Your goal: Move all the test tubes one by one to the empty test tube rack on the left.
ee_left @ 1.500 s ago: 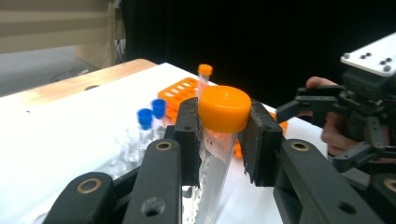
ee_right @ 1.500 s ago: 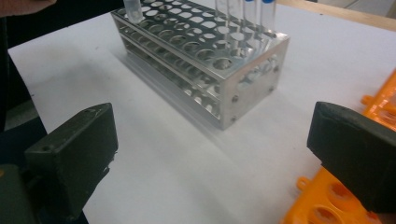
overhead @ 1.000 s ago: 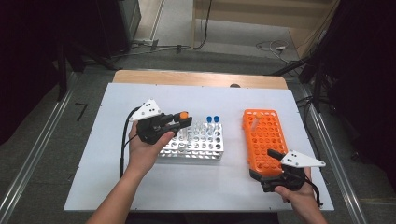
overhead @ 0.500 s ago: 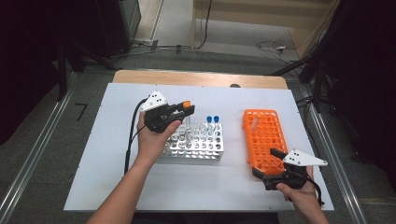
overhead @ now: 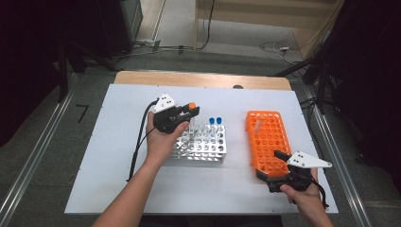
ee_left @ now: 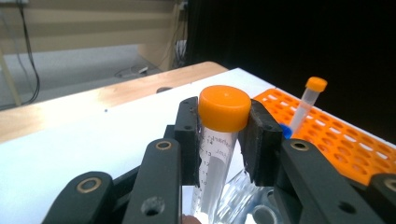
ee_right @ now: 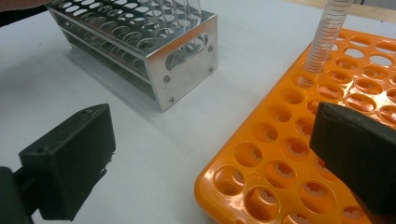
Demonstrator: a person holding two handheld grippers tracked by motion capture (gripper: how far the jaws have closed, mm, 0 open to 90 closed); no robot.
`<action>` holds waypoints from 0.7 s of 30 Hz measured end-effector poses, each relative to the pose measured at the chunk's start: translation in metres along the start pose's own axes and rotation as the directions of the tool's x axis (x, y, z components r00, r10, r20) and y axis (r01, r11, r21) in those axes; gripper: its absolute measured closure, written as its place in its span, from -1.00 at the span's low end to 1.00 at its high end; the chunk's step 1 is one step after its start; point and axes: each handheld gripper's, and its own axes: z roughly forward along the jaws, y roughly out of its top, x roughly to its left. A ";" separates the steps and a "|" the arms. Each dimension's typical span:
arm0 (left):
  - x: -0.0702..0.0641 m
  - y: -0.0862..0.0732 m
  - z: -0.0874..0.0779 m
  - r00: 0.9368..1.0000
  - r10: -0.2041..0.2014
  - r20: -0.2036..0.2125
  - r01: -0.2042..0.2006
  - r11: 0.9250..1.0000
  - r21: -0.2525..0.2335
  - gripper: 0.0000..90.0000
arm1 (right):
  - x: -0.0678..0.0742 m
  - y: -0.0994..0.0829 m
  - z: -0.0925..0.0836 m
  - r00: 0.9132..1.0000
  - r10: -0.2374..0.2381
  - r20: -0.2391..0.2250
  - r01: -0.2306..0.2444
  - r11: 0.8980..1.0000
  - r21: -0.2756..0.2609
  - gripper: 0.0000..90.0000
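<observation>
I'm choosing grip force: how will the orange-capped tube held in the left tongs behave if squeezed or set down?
The orange-capped tube looks like thin clear plastic, so probably light and fairly stiff, though hard squeezing might crack it. Its smooth wall may slip; the left tongs sit just under the cap. Being round and slender, it would likely tip or roll outside the metal rack.

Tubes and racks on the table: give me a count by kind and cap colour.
Orange-capped tubes: 2, one in the left gripper, one standing in the orange rack
Blue-capped tubes: 2, in the metal rack
Racks: 2, metal rack and orange rack
Total: 6
</observation>
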 end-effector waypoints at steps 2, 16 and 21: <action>0.001 -0.002 0.001 1.000 -0.006 0.003 0.006 1.000 0.013 0.57 | 0.000 0.000 0.000 1.000 0.002 0.000 -0.002 1.000 -0.001 -1.00; -0.001 -0.005 -0.017 0.998 -0.056 0.002 0.055 0.997 0.050 -0.10 | -0.002 0.000 0.002 1.000 0.008 0.004 -0.008 1.000 0.000 -1.00; -0.007 -0.005 -0.033 0.997 -0.066 0.028 0.066 0.998 0.013 -0.57 | -0.005 0.004 0.005 0.999 0.031 0.027 -0.030 0.999 -0.014 -1.00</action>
